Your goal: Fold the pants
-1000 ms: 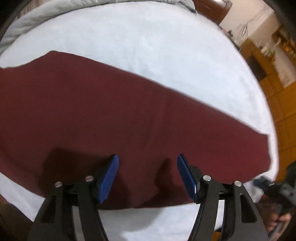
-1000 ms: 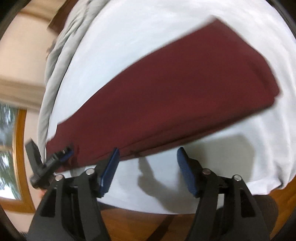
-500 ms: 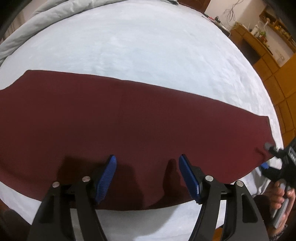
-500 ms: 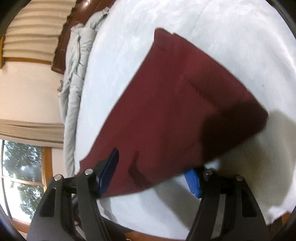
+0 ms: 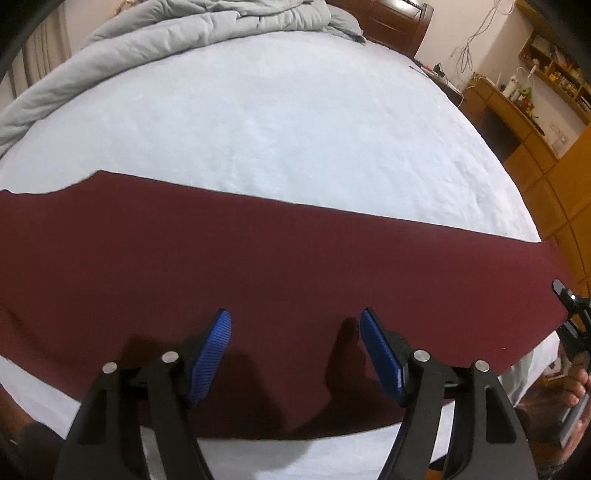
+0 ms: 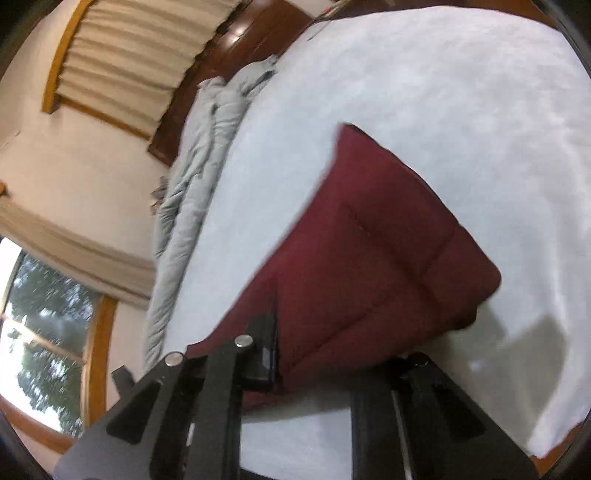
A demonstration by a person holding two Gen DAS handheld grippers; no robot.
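Now, left wrist view, fingers: the left gripper [image 5: 295,350] is wide apart and holds nothing; both blue fingers [image 5: 214,354] hover over the near part of the cloth.
Left wrist view, pants: the dark red pants [image 5: 277,266] lie flat on the bed [image 5: 295,122], straight ahead of and under the fingers. The long axis runs across the fingers, from their left side to their right side.
Left wrist view, other hand: the right gripper [image 5: 570,314] shows at the far right edge, at the right end of the pants.
Right wrist view, fingers: the right gripper [image 6: 332,354] has the pants end [image 6: 351,332] passing between its fingers. The pads are covered by the cloth, so I cannot tell if they are already closed on it.
Right wrist view, pants: the pants [image 6: 369,258] stretch away forward from the fingers, so here the long axis goes along them.
Key relation: I judge the right hand is the nearer one to an end, and the fold would bring this end along the long axis toward the other.
Bed and room: a pale sheet covers the bed; a grey duvet [image 5: 184,33] is bunched beyond the fingers. Wooden cabinets [image 5: 535,122] stand to the right, and a window [image 6: 40,350] with curtain [image 6: 147,48] shows left of the right fingers.
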